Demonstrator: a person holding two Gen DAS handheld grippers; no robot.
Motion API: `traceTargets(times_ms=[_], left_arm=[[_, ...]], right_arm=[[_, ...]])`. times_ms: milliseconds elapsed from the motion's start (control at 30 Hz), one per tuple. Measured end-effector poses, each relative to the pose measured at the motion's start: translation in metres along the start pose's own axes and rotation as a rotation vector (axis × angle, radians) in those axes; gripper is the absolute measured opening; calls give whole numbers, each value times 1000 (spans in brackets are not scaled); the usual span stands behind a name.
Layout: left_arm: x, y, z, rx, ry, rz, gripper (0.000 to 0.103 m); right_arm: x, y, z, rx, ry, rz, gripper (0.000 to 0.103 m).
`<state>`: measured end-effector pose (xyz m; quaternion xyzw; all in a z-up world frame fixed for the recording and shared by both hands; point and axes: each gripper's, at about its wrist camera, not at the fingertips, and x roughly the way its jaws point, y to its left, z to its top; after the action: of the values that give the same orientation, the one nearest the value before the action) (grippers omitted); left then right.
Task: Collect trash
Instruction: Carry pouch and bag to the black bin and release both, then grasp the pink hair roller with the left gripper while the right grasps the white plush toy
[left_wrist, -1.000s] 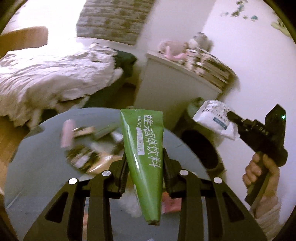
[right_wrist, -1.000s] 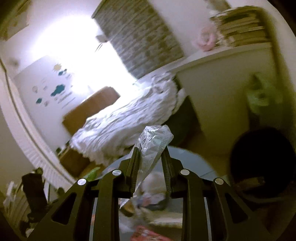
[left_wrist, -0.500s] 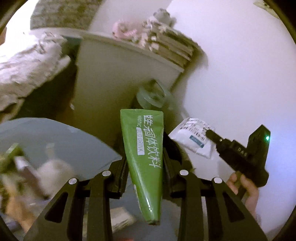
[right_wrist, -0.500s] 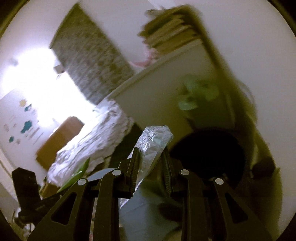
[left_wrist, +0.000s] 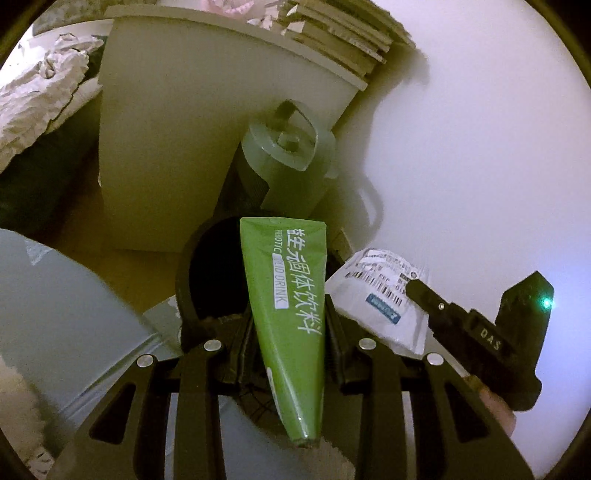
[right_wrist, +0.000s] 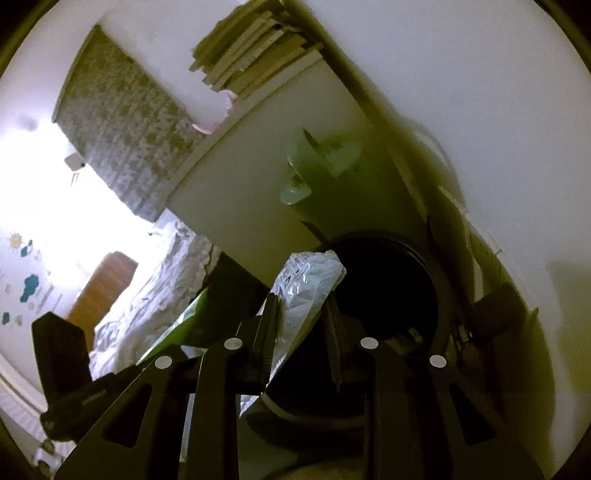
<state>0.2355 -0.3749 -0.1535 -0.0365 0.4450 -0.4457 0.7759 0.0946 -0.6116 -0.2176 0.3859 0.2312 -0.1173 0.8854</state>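
Note:
My left gripper (left_wrist: 290, 332) is shut on a green drink sachet (left_wrist: 288, 295) with white lettering, held over the dark round trash bin (left_wrist: 207, 280). My right gripper (right_wrist: 301, 325) is shut on a crumpled silvery white wrapper (right_wrist: 308, 284), also above the bin's dark opening (right_wrist: 388, 291). In the left wrist view the right gripper (left_wrist: 417, 290) comes in from the right, holding the white wrapper (left_wrist: 380, 295) beside the sachet. In the right wrist view the left gripper's black body (right_wrist: 62, 354) and the green sachet (right_wrist: 181, 325) show at the lower left.
A pale green appliance with a handle (left_wrist: 288, 162) stands behind the bin against a white cabinet (left_wrist: 192, 140) topped with stacked books (left_wrist: 340, 33). A grey round table edge (left_wrist: 66, 314) is at the left. A white wall (left_wrist: 480, 147) is at the right, a bed (left_wrist: 40, 96) far left.
Both grippers swung right from the table toward the bin and now hold their items over its opening. The bin and green appliance look closer and larger.

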Motion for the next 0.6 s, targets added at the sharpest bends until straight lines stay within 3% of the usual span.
traceTargets(times_ms=[100, 200, 267, 300, 333, 600], left_arm=[[13, -3, 4, 4, 13, -1, 33], [25, -9, 8, 30, 20, 11, 48], [27, -11, 9, 44, 14, 34, 68], [27, -13, 10, 51, 6, 47, 72], [24, -15, 10, 58, -4, 52, 77], [-17, -14, -2, 52, -40, 65, 79]], right_arm=[[7, -3, 1, 5, 14, -3, 25], [9, -6, 4, 20, 27, -17, 29], [6, -8, 7, 34, 19, -25, 46], [3, -9, 8, 41, 1, -27, 57], [-2, -9, 7, 41, -9, -27, 63], [-12, 11, -1, 0, 15, -4, 63]])
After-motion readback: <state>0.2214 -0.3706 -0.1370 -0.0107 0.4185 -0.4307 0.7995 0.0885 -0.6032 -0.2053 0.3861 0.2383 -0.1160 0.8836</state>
